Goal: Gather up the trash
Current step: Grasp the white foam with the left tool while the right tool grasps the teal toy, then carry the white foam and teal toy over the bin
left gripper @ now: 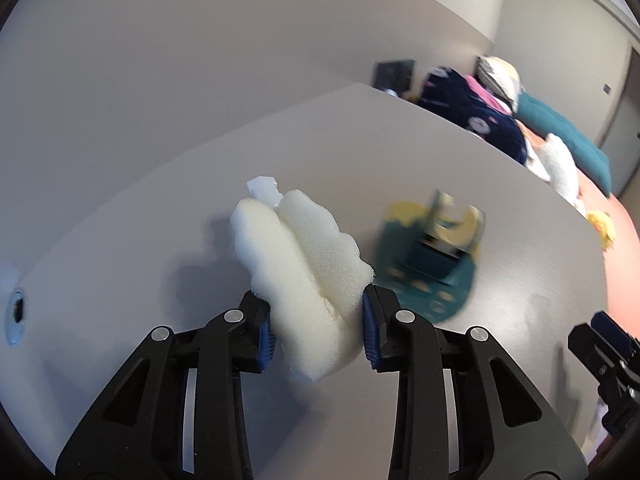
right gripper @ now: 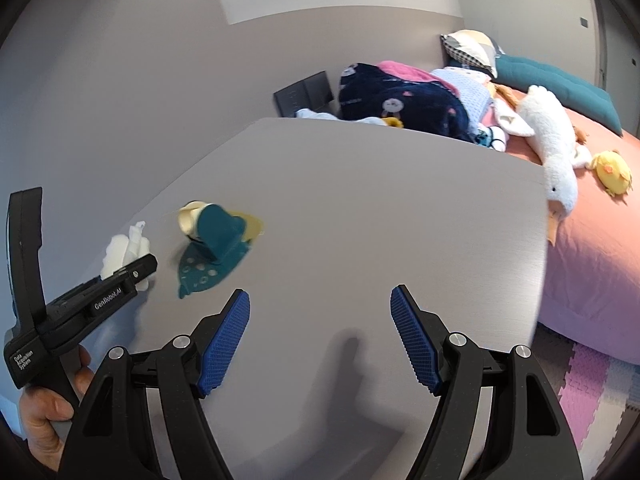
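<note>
Above the table (left gripper: 160,208), the left tool (left gripper: 316,320) grips white foam (left gripper: 304,264).

A crumpled white foam scrap (left gripper: 304,276) sits pinched upright; teal-and-yellow cardboard packaging (left gripper: 432,256) lies beside it.

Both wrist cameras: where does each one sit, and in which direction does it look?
Left wrist: on the left gripper, facing the grey table; fingers squeeze a white foam piece; right gripper at the edge.
Right wrist: on the open right gripper, facing the table and pink bed; left hand shows.
Shared: foam, teal and yellow torn package.
</note>
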Action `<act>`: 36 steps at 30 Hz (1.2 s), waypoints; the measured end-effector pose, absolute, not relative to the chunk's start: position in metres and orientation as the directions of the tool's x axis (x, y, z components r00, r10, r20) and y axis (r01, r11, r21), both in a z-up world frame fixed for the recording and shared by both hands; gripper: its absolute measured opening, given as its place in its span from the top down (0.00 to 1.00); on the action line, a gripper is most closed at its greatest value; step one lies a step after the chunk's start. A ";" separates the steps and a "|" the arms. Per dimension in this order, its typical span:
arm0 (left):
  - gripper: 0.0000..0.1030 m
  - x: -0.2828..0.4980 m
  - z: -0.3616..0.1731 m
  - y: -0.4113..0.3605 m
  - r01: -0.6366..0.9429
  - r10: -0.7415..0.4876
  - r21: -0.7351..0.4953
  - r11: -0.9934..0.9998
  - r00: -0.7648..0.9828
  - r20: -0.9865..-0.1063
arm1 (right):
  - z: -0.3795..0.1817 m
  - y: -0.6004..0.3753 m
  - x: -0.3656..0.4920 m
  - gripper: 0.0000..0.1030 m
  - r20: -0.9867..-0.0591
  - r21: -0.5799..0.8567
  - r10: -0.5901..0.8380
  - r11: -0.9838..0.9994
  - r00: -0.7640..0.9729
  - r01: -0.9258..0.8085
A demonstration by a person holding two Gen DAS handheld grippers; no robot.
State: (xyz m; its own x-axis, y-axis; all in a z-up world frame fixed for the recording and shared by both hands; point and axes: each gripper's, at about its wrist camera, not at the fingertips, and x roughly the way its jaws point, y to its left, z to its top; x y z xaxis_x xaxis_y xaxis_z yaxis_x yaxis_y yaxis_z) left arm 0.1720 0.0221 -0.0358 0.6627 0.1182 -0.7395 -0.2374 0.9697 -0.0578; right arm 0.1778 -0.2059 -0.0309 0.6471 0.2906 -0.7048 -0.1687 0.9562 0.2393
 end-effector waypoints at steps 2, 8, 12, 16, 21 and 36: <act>0.68 0.171 -0.033 0.033 -0.260 0.137 -0.055 0.964 0.664 -0.736 | -0.032 -0.194 0.180 0.29 -0.704 0.241 0.302 0.953 0.642 -0.184; 0.68 0.170 -0.031 0.056 -0.323 0.189 -0.049 0.945 0.661 -0.726 | -0.035 -0.160 0.189 0.29 -0.705 0.261 0.336 0.942 0.625 -0.213; 0.68 0.169 -0.034 0.068 -0.356 0.199 -0.062 0.933 0.650 -0.733 | -0.035 -0.140 0.194 0.29 -0.695 0.268 0.338 0.941 0.635 -0.207; 0.68 0.167 -0.035 0.078 -0.383 0.218 -0.060 0.922 0.641 -0.736 | -0.035 -0.122 0.206 0.29 -0.690 0.303 0.355 0.933 0.630 -0.194; 0.68 0.163 -0.034 0.086 -0.396 0.215 -0.078 0.915 0.641 -0.737 | -0.036 -0.103 0.221 0.29 -0.697 0.324 0.360 0.930 0.621 -0.175; 0.68 0.160 -0.037 0.103 -0.427 0.208 -0.111 0.898 0.632 -0.747 | -0.045 -0.095 0.253 0.57 -0.733 0.247 0.255 0.964 0.631 -0.102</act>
State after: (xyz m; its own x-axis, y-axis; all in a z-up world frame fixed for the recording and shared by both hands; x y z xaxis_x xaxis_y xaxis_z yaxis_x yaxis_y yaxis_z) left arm 0.1597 0.1030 -0.0370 0.6317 0.2082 -0.7467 -0.4268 0.8975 -0.1108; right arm 0.2526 -0.0951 -0.0450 0.6309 0.2548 -0.7328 -0.1016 0.9636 0.2475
